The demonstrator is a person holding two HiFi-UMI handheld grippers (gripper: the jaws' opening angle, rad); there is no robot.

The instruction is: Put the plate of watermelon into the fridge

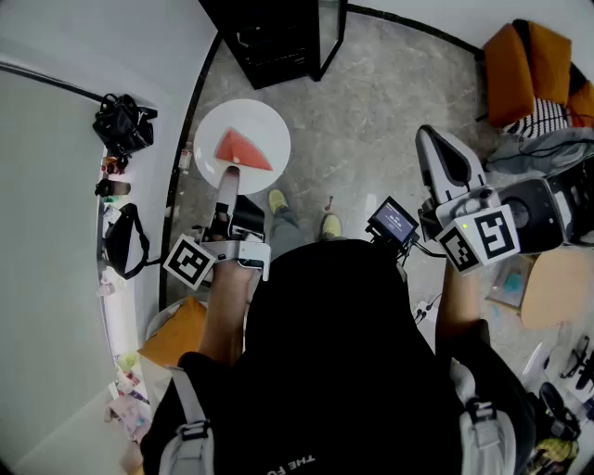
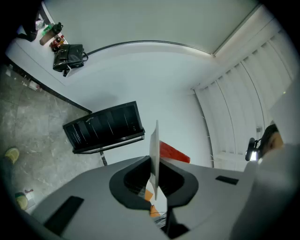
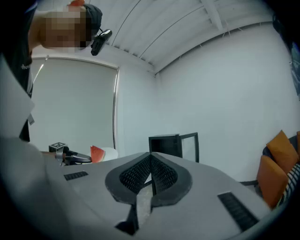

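A white plate (image 1: 257,122) carries a red watermelon slice (image 1: 241,149), held level in the air above the floor. My left gripper (image 1: 228,173) is shut on the plate's near rim. In the left gripper view the plate (image 2: 154,154) stands edge-on between the jaws, with the watermelon slice (image 2: 174,152) to its right. A small black fridge (image 1: 278,35) stands ahead with its glass door (image 1: 331,28) swung open. My right gripper (image 1: 435,147) is shut and holds nothing, out to the right. The right gripper view shows the fridge (image 3: 169,144) and the plate (image 3: 108,153) at left.
A grey stone floor (image 1: 371,102) lies below. Orange cushions (image 1: 529,60) sit at the far right. A black bag (image 1: 122,125) and small items rest on a white ledge along the left wall. A cardboard box (image 1: 557,288) stands at the right.
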